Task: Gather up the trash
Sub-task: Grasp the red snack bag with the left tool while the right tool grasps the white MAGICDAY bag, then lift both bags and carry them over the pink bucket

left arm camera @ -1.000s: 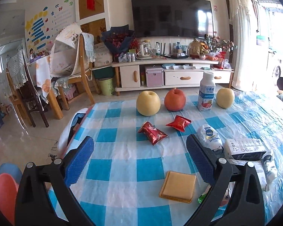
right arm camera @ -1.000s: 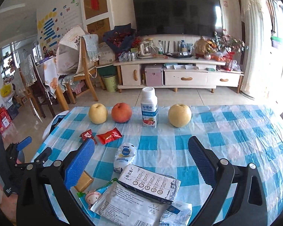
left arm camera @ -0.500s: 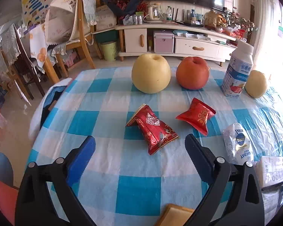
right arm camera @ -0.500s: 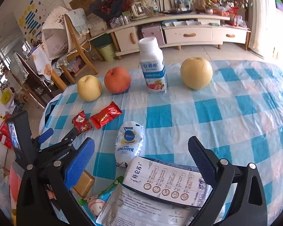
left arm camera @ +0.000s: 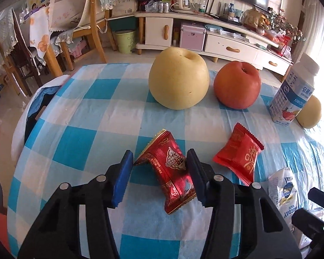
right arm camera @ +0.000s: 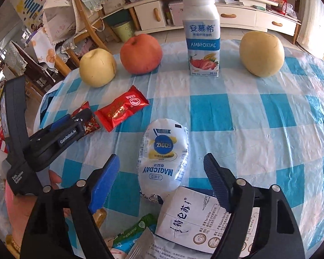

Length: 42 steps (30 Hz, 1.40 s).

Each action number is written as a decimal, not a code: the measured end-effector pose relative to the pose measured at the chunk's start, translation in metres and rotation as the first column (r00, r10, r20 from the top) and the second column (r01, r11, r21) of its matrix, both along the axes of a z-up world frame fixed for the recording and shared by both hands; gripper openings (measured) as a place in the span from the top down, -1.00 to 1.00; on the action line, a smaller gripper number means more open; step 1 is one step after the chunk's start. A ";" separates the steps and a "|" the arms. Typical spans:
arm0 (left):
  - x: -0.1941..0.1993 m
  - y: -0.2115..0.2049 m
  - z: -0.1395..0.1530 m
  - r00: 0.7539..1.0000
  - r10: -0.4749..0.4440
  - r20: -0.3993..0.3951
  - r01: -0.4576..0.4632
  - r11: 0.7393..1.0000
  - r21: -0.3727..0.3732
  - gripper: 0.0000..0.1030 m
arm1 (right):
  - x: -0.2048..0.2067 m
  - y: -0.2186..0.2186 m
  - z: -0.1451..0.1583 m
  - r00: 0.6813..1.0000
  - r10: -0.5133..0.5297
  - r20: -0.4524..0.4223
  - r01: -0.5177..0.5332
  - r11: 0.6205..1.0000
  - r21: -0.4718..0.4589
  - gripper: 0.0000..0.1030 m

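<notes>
A dark red snack wrapper (left arm camera: 169, 168) lies on the blue checked tablecloth (left arm camera: 92, 116) between the fingers of my left gripper (left arm camera: 159, 161). The jaws stand around it, narrowed; the right pad touches it, the left pad stands a little off. It shows partly hidden in the right wrist view (right arm camera: 89, 125). A brighter red wrapper (left arm camera: 239, 153) lies just right of it. My right gripper (right arm camera: 161, 164) is open, its fingers on either side of a white Magicday pouch (right arm camera: 163, 153). White printed packets (right arm camera: 196, 220) lie under it.
Two yellow pears (left arm camera: 179, 79) (right arm camera: 262, 52), a red apple (left arm camera: 237, 85) and a white yogurt bottle (right arm camera: 202, 32) stand along the far table edge. A green wrapper (right arm camera: 134, 233) and a tan square (right arm camera: 100, 215) lie near me. Chairs and a TV cabinet stand beyond.
Both grippers have moved forward and down over the table. My left jaws have narrowed around the dark red wrapper. My right gripper has come over the white pouch, still open.
</notes>
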<state>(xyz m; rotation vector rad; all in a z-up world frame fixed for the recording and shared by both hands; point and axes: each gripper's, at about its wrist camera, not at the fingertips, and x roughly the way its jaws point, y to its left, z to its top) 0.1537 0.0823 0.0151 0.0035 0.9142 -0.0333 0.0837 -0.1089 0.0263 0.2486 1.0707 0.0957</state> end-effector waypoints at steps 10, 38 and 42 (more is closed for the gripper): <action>-0.001 0.004 0.001 1.000 -0.013 -0.003 0.013 0.997 -0.076 0.40 | 0.005 0.026 -0.023 0.997 0.072 -0.038 -0.077 0.985 -0.156 -0.50; -0.051 0.050 0.020 0.999 0.030 0.024 -0.024 0.972 -0.232 0.54 | -0.016 0.034 0.033 0.984 0.135 0.119 -0.121 0.986 -0.119 -0.20; -0.072 0.067 0.032 0.997 0.053 0.048 -0.039 0.965 -0.260 0.55 | -0.025 0.037 0.047 0.977 0.151 0.149 -0.140 0.987 -0.081 -0.20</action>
